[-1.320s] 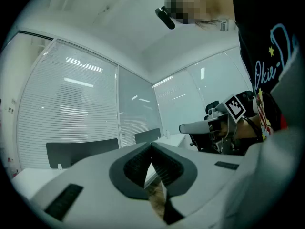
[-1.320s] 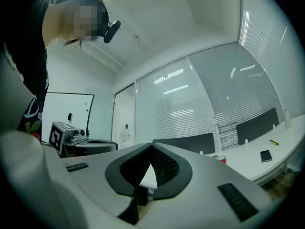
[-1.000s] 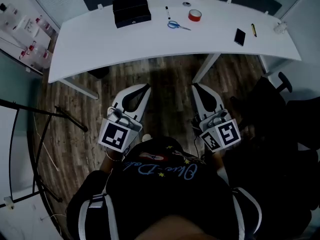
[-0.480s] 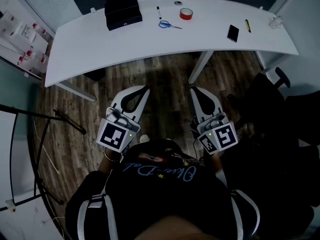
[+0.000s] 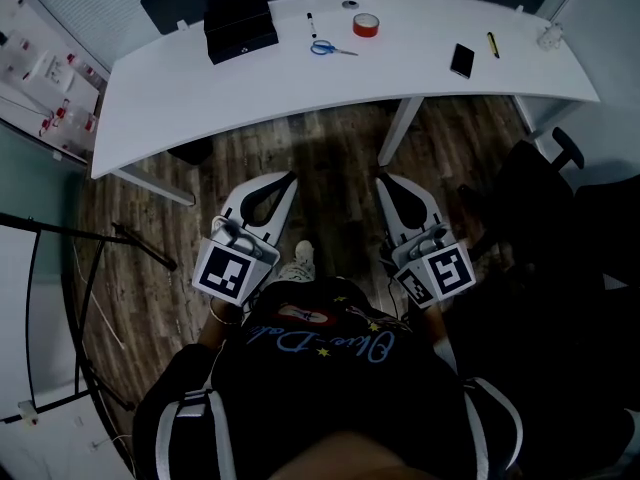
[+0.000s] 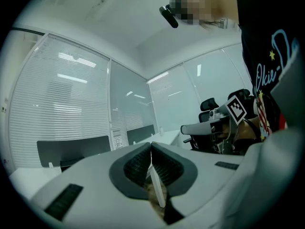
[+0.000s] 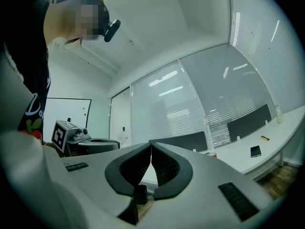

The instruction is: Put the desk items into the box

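The left white gripper [image 5: 291,176] and right white gripper [image 5: 381,179] both have jaws together, empty, near the person; the black rectangular box [image 5: 240,30] sits on the far white worktop [image 5: 250,93].

I hold my left gripper [image 5: 290,176] and my right gripper [image 5: 383,179] low in front of my torso, side by side and apart. Both point forward, away from my body, roughly level. On each, the two jaws meet at the tips, with nothing gripped between them.
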Motion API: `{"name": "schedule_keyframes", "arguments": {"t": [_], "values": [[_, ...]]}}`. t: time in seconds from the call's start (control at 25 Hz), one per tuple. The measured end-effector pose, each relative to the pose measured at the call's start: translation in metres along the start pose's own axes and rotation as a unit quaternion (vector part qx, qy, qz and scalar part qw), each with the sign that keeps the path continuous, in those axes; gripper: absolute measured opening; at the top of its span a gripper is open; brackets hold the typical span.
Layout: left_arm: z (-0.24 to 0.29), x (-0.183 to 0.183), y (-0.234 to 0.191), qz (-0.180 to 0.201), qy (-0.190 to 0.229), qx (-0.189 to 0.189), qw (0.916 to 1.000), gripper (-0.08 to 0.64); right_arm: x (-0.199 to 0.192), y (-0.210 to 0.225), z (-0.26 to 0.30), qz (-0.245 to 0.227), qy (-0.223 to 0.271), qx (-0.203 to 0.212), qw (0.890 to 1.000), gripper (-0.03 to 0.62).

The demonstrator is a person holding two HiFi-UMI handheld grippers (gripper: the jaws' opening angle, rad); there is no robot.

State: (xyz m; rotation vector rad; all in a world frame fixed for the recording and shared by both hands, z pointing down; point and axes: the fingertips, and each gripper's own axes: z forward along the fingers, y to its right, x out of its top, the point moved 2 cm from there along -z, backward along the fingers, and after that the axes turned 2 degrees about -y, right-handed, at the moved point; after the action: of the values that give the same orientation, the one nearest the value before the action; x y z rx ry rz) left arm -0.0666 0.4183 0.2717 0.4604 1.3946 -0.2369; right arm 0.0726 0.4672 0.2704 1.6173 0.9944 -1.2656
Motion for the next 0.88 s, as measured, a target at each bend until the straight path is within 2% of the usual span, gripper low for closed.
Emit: {"name": "schedule_keyframes", "arguments": {"t": [0.32,0.6,0.88], "values": [[0.027,-0.004,-0.007,-0.002,0.012,-0.022,0.9997,-0.008,0.0,0.012,0.008,-0.014,-0.004,-0.002,1.0,0.012],[0.067,0.002,-0.023,-0.002,0.031,-0.042,0.9986,-0.008,0.006,0.04,0.027,-0.024,-0.002,-0.01,1.0,0.014],[0.105,-0.003,-0.042,-0.011,0.024,-0.055,0.9981,-0.005,0.006,0.071,0.051,-0.025,-0.008,-0.014,1.0,0.014]]}}
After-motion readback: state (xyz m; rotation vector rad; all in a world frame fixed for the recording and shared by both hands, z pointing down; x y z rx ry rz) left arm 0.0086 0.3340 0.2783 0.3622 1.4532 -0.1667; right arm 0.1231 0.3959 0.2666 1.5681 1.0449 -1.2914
